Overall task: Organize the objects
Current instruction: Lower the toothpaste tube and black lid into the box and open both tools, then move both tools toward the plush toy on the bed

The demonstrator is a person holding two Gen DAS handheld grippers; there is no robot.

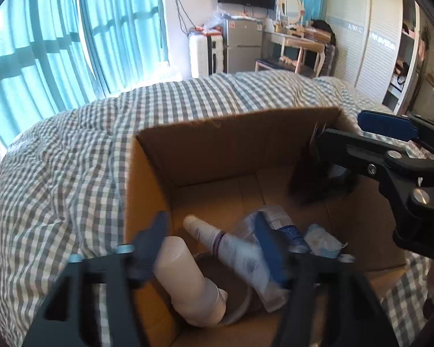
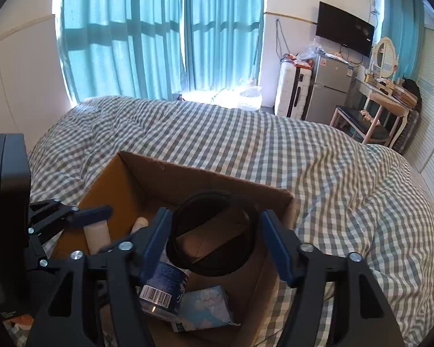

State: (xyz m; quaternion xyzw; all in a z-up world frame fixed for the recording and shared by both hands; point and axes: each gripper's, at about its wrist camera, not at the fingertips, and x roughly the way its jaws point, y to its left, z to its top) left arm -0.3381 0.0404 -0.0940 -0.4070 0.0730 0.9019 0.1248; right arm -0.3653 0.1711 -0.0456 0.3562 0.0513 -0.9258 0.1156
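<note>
Cardboard box [image 2: 136, 173] on the bed [image 2: 318, 167] is being filled; a black ring [image 2: 214, 235] is being hung between the wide-open right claw [image 2: 217, 243], apparently ungripped. The left claw [image 1: 214, 245], also open and empty, is being held over the bottles [image 1: 188, 266]; the ring could be dropped onto the box's far right edge and tipped out.

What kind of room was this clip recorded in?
Most likely a bedroom or studio flat: a bed with a checked duvet holds the cardboard box, and a dressing table with an oval mirror and a small fridge stand by the far wall.
</note>
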